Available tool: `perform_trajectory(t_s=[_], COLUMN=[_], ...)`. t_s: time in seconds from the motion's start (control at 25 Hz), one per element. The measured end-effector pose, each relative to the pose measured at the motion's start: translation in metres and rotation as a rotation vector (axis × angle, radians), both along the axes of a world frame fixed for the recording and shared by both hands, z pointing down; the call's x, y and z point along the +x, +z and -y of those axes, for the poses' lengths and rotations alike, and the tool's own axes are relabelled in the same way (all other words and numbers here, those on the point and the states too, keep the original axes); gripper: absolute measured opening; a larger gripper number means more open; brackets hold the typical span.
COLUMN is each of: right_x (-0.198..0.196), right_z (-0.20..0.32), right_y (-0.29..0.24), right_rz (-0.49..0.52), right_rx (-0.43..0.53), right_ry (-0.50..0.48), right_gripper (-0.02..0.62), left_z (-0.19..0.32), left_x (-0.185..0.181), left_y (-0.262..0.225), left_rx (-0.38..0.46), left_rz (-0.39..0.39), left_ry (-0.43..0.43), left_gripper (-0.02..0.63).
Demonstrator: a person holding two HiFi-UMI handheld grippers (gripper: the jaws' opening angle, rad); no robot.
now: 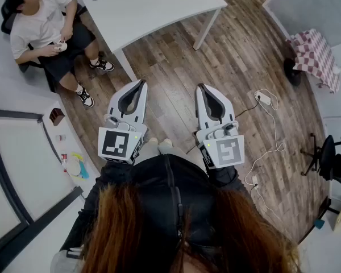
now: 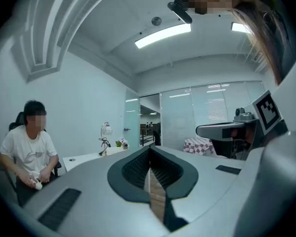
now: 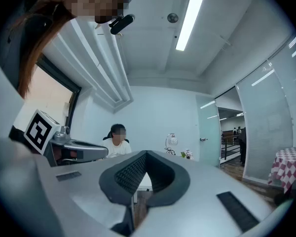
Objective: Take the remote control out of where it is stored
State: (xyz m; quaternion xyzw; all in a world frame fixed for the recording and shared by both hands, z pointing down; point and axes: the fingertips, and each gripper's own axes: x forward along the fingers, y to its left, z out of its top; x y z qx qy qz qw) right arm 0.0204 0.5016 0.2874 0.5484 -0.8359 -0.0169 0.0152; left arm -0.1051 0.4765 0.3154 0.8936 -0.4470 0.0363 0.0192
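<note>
Above the wooden floor (image 1: 176, 61), we hold our left gripper (image 1: 141, 84) and right gripper (image 1: 201, 88) level, both clenched shut on nothing, near the white table (image 1: 136, 10).

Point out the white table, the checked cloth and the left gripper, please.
white table (image 1: 153, 10): head view, bare top.
checked cloth (image 1: 314, 53): head view, middle of the cloth.
left gripper (image 1: 141, 84): head view, closed fingertips.
</note>
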Motion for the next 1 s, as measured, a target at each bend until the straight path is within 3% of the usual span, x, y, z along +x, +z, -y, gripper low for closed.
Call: perform_trajectory(t_s=[0.72, 1.0], right_x=[0.031, 0.038], right_z=[0.003, 0.021], right_y=[0.005, 0.008], right_rz=[0.074, 0.094], right_rx=[-0.006, -0.009], right_ry=[-0.057, -0.044], right_gripper=[0.014, 0.015], left_z=[-0.002, 0.023], left_x=[0.021, 0.023], left_y=[-0.001, -0.002], left_rx=[0.017, 0.032], left_rz=[0.010, 0.005], left_ry=[-0.039, -0.034], left_gripper=[0.009, 0.009])
